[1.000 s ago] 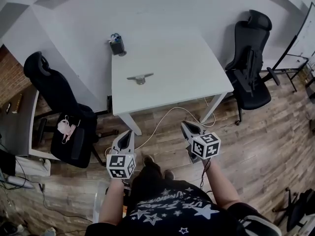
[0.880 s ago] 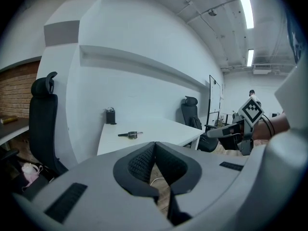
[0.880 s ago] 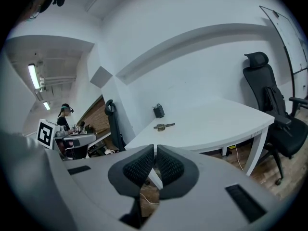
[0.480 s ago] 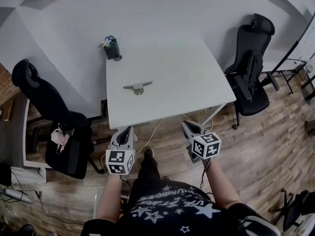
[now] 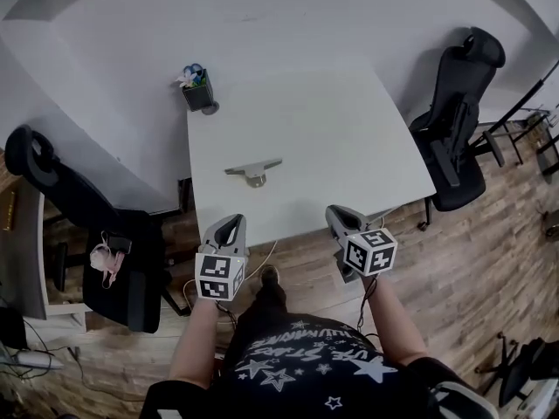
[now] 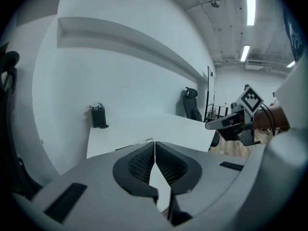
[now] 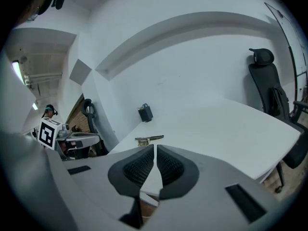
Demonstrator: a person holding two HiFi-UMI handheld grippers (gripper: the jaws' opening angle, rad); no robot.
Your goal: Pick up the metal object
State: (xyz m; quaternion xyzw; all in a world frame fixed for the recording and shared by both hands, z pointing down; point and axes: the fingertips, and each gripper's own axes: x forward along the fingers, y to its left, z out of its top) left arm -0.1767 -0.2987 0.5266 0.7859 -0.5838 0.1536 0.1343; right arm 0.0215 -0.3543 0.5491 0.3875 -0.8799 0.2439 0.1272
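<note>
The metal object (image 5: 253, 171), a flat grey bar on a short round foot, lies on the white table (image 5: 349, 138) left of centre. It also shows in the right gripper view (image 7: 149, 139), and only just over the jaws in the left gripper view (image 6: 146, 140). My left gripper (image 5: 234, 223) is at the table's near edge, just short of the object, shut with nothing in it (image 6: 154, 144). The right gripper (image 5: 336, 211) hovers at the same edge further right, jaws together and empty (image 7: 155, 147).
A black pen holder (image 5: 199, 92) stands at the table's far left corner, against the white wall. Black office chairs stand to the right (image 5: 458, 120) and left (image 5: 83, 212) of the table. A cable (image 5: 262, 256) runs over the wooden floor under the table.
The person has stepped forward: the table has come nearer and both grippers, earlier over the floor, now reach its near edge. Both stay shut.
</note>
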